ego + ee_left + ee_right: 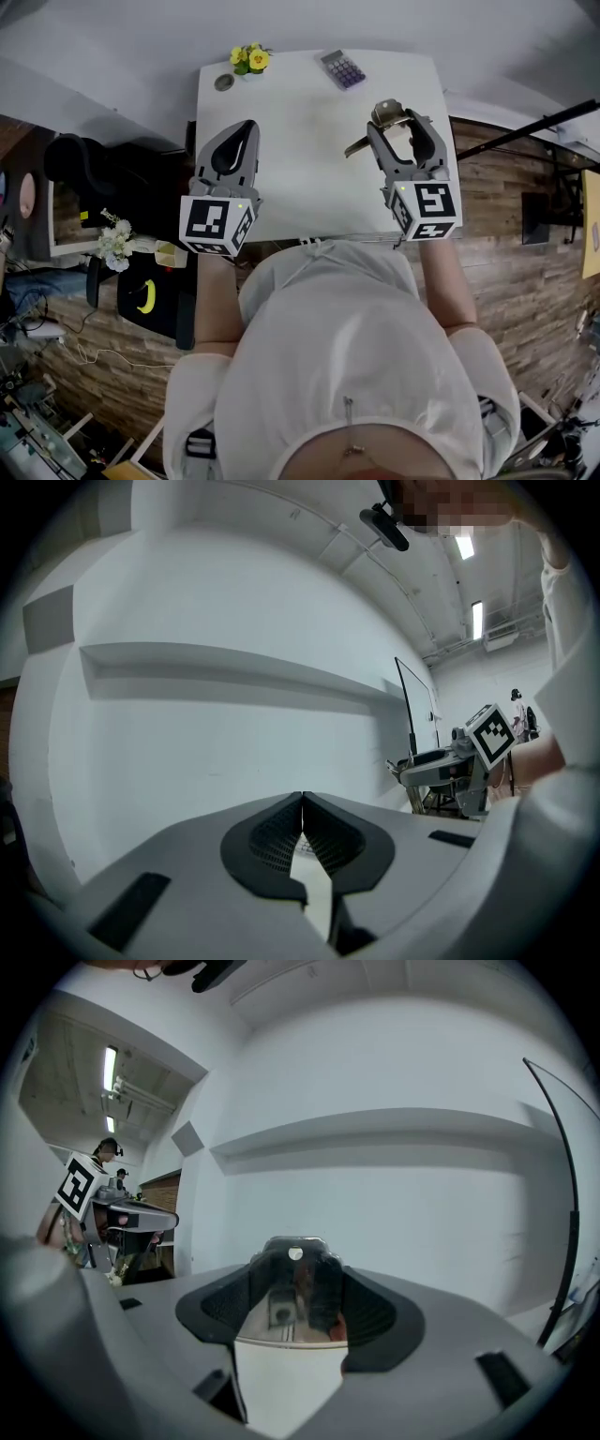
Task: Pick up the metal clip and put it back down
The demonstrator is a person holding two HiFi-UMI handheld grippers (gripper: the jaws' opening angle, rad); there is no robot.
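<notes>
left gripper closed, right gripper clamped, both level

Two grippers, one metal clip, one calculator.

Seen from my head, the white worktop is bare across its middle and near half. That leaves an open lane between my left gripper and my right gripper.

The far edge is the crowded part. Yellow flowers stand at 11 o'clock with a small round disc just beside them, and a calculator lies between 12 and 1 o'clock.

The metal clip fills my right jaws, and its lever juts toward 8 o'clock into the lane. My left jaws are pressed together, with no gap between them.

Off the worktop at 9 o'clock stands a black chair. Straight ahead of both grippers stands a white wall with a ledge.
</notes>
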